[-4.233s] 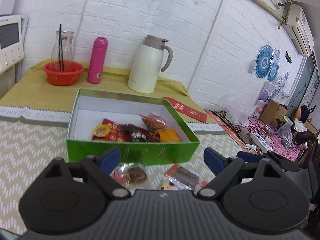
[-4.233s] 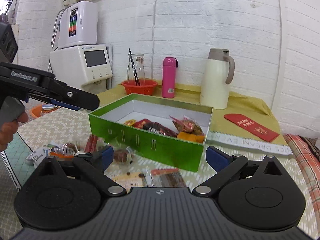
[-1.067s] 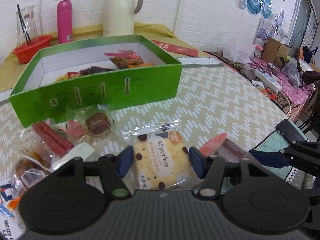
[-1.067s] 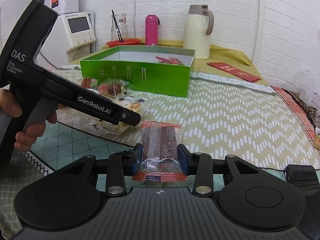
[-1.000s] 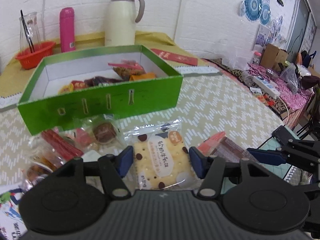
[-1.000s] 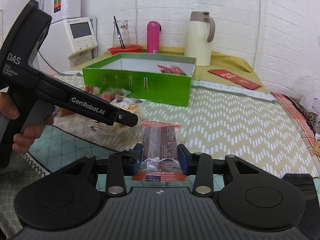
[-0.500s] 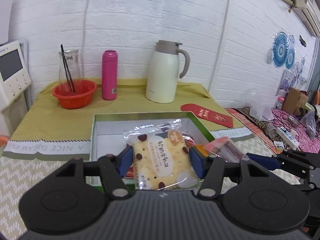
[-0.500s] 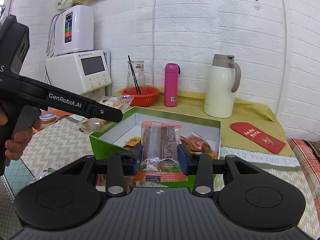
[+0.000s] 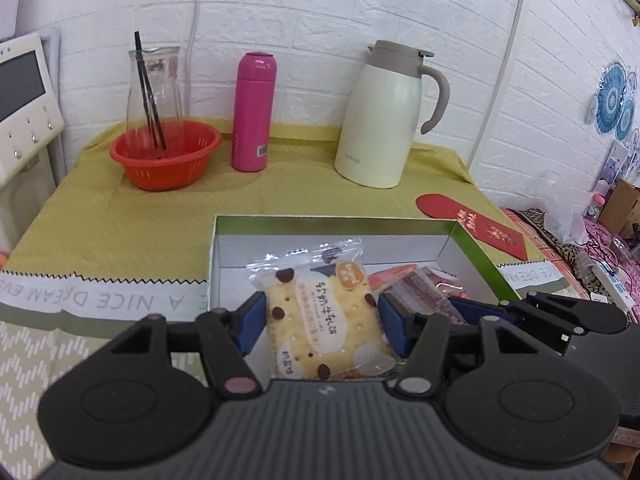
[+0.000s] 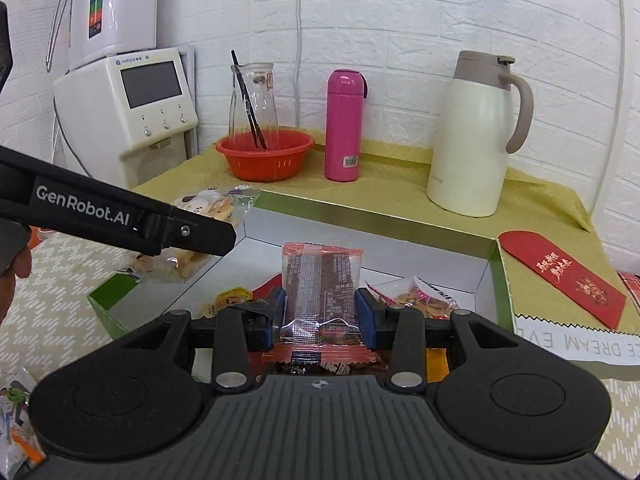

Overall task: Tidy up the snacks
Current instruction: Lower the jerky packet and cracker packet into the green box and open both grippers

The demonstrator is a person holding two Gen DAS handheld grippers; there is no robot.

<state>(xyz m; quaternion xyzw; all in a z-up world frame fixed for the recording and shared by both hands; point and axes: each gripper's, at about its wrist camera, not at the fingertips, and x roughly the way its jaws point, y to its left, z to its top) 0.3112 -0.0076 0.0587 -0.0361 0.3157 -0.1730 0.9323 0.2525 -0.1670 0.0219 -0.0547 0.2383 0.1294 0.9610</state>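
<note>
My left gripper point(image 9: 320, 326) is shut on a clear-wrapped cracker packet point(image 9: 320, 312) and holds it over the green snack box point(image 9: 478, 252). My right gripper point(image 10: 320, 316) is shut on a brown bar in a red-edged wrapper point(image 10: 320, 284), above the same box point(image 10: 376, 218). Inside the box lie several snacks, among them a bag of small crackers point(image 10: 420, 298) and a yellow round sweet point(image 10: 228, 300). The left gripper's arm point(image 10: 120, 216) with its packet point(image 10: 208, 208) shows at the left of the right wrist view. The right gripper's finger point(image 9: 560, 314) shows at the right of the left wrist view.
Behind the box stand a white thermos jug point(image 9: 384, 116), a pink bottle point(image 9: 252, 112) and a glass carafe in a red basket point(image 9: 164, 156). A red envelope point(image 9: 472, 224) lies at the right. A white water dispenser point(image 10: 128, 108) stands at the left. Loose wrappers point(image 10: 16, 436) lie on the table.
Both grippers have lifted their snacks off the table and carried them forward over the green box. In the last half second both moved closer above the box interior.
</note>
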